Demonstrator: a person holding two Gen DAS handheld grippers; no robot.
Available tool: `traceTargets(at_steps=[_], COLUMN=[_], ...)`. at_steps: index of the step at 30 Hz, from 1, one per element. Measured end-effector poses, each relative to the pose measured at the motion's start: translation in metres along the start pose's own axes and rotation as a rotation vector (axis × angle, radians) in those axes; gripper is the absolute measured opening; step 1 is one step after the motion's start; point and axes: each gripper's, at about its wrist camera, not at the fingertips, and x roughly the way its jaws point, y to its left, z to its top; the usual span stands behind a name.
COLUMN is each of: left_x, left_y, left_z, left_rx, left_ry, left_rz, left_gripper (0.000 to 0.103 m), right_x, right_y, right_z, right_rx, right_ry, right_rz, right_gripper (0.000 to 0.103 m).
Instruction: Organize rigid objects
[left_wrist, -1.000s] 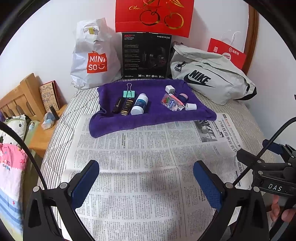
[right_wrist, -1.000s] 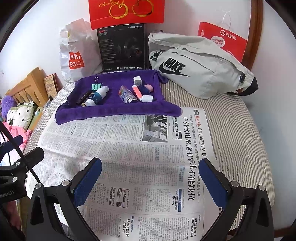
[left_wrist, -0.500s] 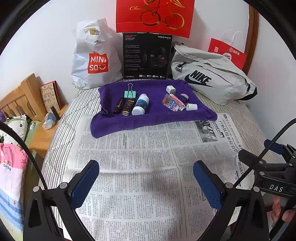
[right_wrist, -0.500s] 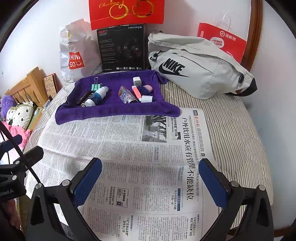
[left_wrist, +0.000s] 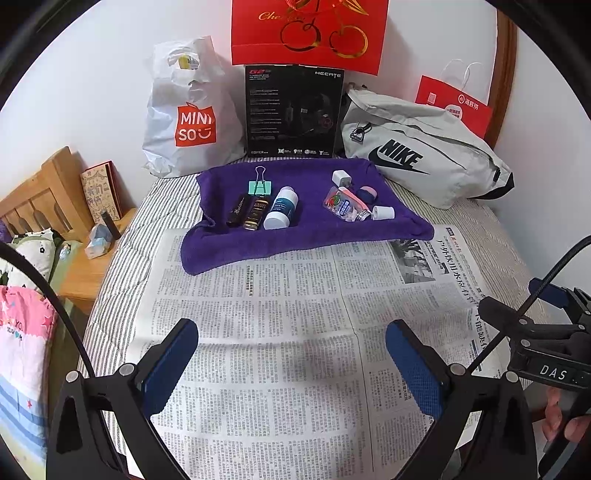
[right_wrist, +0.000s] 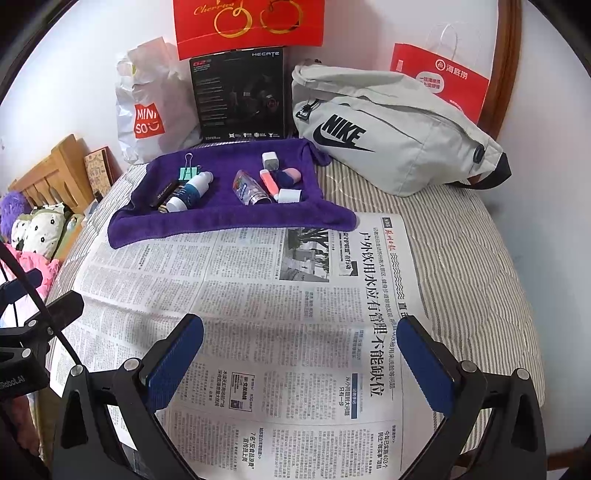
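Observation:
A purple towel (left_wrist: 306, 236) (right_wrist: 229, 218) lies at the far side of the bed with small items on it: a green binder clip (left_wrist: 259, 184), a dark tube (left_wrist: 237, 211), a gold-and-black tube (left_wrist: 256, 213), a white-and-blue bottle (left_wrist: 281, 208) (right_wrist: 189, 194), a clear pouch (left_wrist: 343, 205) (right_wrist: 249, 188), a white cube (left_wrist: 340, 178) and a white cap (left_wrist: 383, 213). My left gripper (left_wrist: 291, 350) is open and empty above the newspaper (left_wrist: 280, 332), well short of the towel. My right gripper (right_wrist: 301, 349) is open and empty over the newspaper (right_wrist: 280, 314) too.
Against the wall stand a white Miniso bag (left_wrist: 188, 122), a black box (left_wrist: 293, 110), a red gift bag (left_wrist: 310, 33) and a grey Nike bag (left_wrist: 421, 155). A wooden bedside table (left_wrist: 88, 266) is at the left. The right gripper's body (left_wrist: 546, 343) shows at the right edge.
Both views have shifted very slightly; the grippers stay open over the newspaper and nothing on the towel has moved.

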Motion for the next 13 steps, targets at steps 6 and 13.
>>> traceTargets(at_steps=[6,13], left_x=[0.0,0.0011], left_y=[0.0004,0.0028], left_z=[-0.0001,0.0015], left_rx=[-0.001,-0.008], left_ry=[0.001,-0.004], left_rz=[0.0,-0.01], left_gripper=[0.103,0.103], right_x=[-0.0007,0.0018], right_y=[0.0012,0.0013], right_z=[-0.0008,-0.0017], right_rx=[-0.006,-0.013], right_ry=[0.001,0.008], right_rz=[-0.003,-0.007], right_gripper=[0.103,0.103])
